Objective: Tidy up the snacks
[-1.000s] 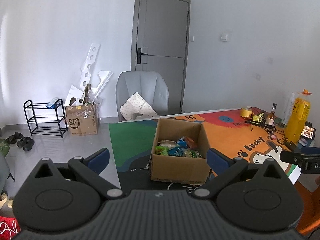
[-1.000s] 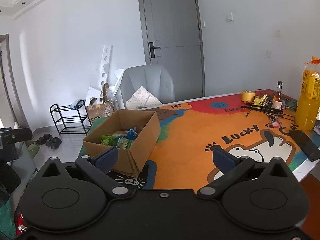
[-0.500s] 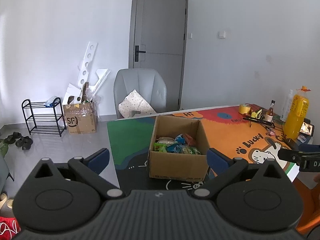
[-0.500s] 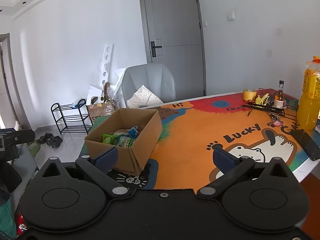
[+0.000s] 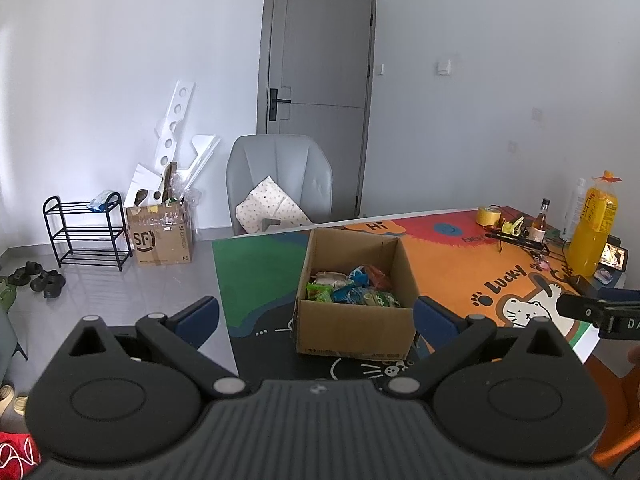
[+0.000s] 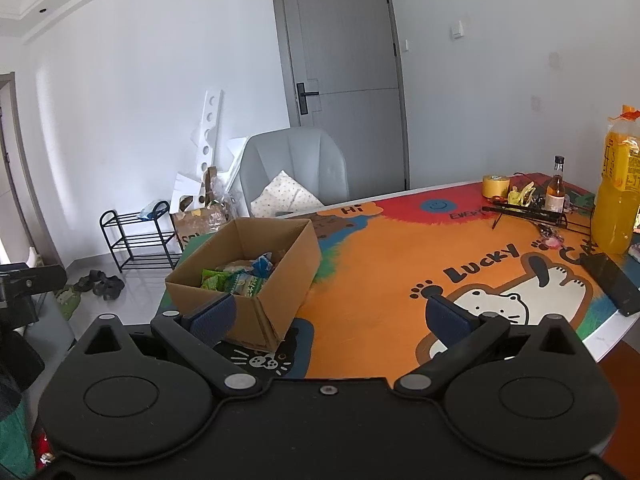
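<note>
- Left wrist view: left hand-held gripper (image 5: 316, 312) is hovering with fingers spread wide, gripping nothing; cardboard box (image 5: 354, 330) is sitting on the table (image 5: 452, 264) just ahead, between the fingertips.
- Snacks (image 5: 352, 288) are lying inside the box.
- Right hand-held gripper (image 6: 330, 316) is hanging spread and empty; box is sitting ahead-left, beside its left finger (image 6: 212, 316).

Matt brown cardboard box (image 5: 354, 324), glossy crinkled snack packets (image 5: 352, 290), smooth printed table mat (image 6: 400, 276), matt black plastic grippers
</note>
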A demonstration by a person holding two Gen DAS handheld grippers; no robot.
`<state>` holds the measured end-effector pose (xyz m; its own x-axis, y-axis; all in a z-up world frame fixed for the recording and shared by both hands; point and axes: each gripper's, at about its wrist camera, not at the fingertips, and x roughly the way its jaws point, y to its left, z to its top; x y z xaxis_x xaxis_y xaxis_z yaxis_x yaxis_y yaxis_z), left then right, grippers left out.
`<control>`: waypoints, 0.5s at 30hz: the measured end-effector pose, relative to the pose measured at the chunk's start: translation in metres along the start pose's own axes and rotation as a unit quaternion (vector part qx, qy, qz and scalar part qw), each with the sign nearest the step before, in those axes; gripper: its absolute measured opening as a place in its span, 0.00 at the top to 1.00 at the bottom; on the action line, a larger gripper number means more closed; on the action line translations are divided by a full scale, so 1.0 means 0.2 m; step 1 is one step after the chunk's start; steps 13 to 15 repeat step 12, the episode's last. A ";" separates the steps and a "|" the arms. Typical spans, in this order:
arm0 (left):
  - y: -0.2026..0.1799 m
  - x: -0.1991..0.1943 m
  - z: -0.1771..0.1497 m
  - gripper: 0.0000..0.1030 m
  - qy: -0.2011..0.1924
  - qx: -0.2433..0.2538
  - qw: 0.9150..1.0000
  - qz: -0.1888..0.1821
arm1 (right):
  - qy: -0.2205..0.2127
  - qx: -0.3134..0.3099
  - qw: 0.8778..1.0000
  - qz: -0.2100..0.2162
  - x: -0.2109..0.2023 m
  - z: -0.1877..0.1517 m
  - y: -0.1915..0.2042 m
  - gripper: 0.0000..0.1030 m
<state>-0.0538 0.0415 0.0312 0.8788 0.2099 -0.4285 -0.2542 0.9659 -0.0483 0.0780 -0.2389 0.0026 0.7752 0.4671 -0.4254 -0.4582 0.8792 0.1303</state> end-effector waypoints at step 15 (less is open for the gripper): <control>-0.03 0.00 -0.02 0.00 -0.001 0.005 1.000 -0.010 | 0.003 -0.001 1.000 0.000 0.00 -0.01 0.00 0.00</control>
